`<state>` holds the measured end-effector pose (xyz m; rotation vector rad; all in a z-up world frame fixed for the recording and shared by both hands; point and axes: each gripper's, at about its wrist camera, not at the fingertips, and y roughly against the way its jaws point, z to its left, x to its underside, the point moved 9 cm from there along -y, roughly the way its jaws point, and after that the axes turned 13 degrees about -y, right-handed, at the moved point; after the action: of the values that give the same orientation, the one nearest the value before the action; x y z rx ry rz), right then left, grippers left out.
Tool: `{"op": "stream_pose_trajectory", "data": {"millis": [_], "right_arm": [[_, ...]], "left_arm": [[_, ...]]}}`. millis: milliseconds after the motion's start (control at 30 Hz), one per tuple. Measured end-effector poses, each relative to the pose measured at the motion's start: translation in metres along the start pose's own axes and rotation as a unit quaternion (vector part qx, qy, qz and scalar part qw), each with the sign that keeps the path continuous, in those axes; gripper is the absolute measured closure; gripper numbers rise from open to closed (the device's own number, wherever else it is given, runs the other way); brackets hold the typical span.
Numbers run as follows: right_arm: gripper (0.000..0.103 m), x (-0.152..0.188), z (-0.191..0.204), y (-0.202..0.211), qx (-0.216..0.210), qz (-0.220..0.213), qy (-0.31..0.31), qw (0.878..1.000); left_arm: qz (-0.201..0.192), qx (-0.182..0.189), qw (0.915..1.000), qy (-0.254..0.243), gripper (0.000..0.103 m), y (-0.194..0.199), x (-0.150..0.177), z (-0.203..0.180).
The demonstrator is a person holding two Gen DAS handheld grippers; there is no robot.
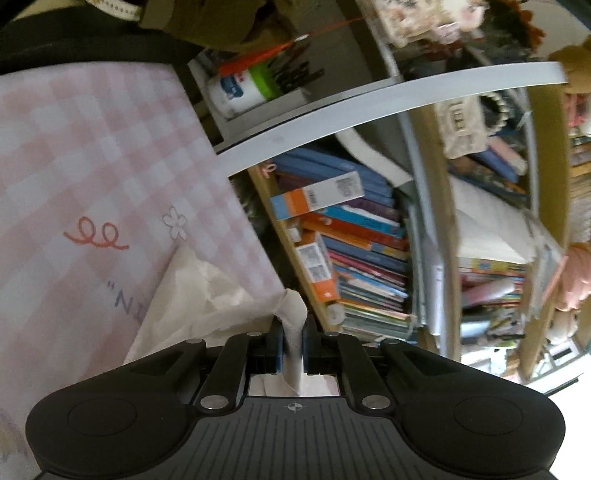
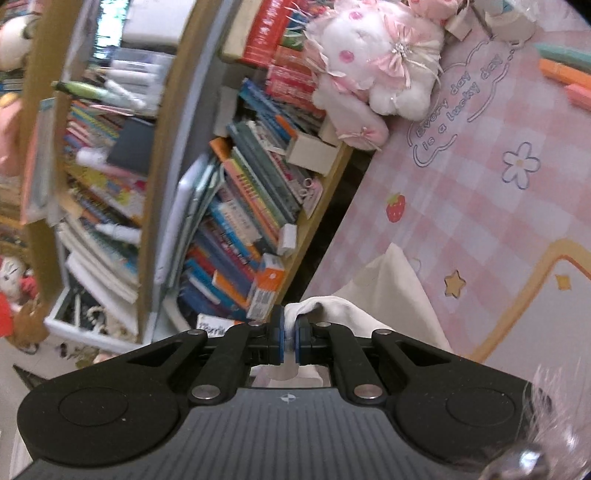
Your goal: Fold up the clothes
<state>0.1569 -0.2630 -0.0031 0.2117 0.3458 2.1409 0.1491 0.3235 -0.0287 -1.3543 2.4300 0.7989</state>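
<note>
A cream-white garment [image 1: 199, 295] lies on the pink checked table mat [image 1: 92, 147]. In the left wrist view its corner is pinched between the pads of my left gripper [image 1: 293, 339], which is shut on the cloth near the mat's edge. In the right wrist view the same pale garment [image 2: 388, 295] rises from the pink checked mat [image 2: 498, 206], and my right gripper [image 2: 291, 336] is shut on a bunched fold of it. Most of the garment is hidden below both grippers.
A bookshelf [image 1: 354, 240] packed with books stands just past the table edge, and the bookshelf [image 2: 236, 221] fills the left of the right wrist view. A white and pink plush toy [image 2: 373, 62] and pastel markers [image 2: 565, 70] sit on the mat. A sleeve [image 1: 221, 26] shows at the top.
</note>
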Motion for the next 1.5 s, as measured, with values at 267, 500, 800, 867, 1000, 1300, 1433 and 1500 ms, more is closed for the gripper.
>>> {"op": "stream_pose_trajectory", "data": {"millis": [267,500,800,867,1000,1300,1433,1500], "right_arm": [[0.098,-0.027,-0.025,-0.07,0.073,-0.024,-0.002,0.997],[0.098,-0.034,-0.068,-0.106,0.152,-0.021,-0.01,0.988],[0.062,-0.03,-0.08,-0.105,0.141,-0.012,-0.026,0.99],[0.057,-0.027,-0.079,-0.105,0.142,-0.002,-0.015,0.99],[0.054,-0.016,-0.068,-0.108,0.152,0.034,0.034,0.987],[0.054,0.003,-0.069,-0.12,0.158,0.108,0.073,0.979],[0.054,0.007,-0.074,-0.122,0.159,0.118,0.074,0.978],[0.054,0.008,-0.074,-0.122,0.157,0.116,0.076,0.978]], "left_arm": [[0.034,-0.056,0.9977,0.014,0.095,-0.059,-0.004,0.041],[0.081,-0.101,0.9915,0.007,0.095,-0.082,0.007,0.077],[0.082,-0.112,0.9903,-0.005,0.064,-0.078,0.011,0.069],[0.079,-0.122,0.9888,-0.033,0.04,-0.075,0.012,0.058],[0.08,-0.162,0.9771,-0.112,0.039,-0.061,0.02,0.032],[0.093,-0.18,0.9433,-0.263,0.037,-0.053,0.101,-0.053],[0.098,-0.18,0.9255,-0.318,0.039,-0.071,0.146,-0.081],[0.094,-0.183,0.915,-0.347,0.04,-0.082,0.166,-0.093]]}}
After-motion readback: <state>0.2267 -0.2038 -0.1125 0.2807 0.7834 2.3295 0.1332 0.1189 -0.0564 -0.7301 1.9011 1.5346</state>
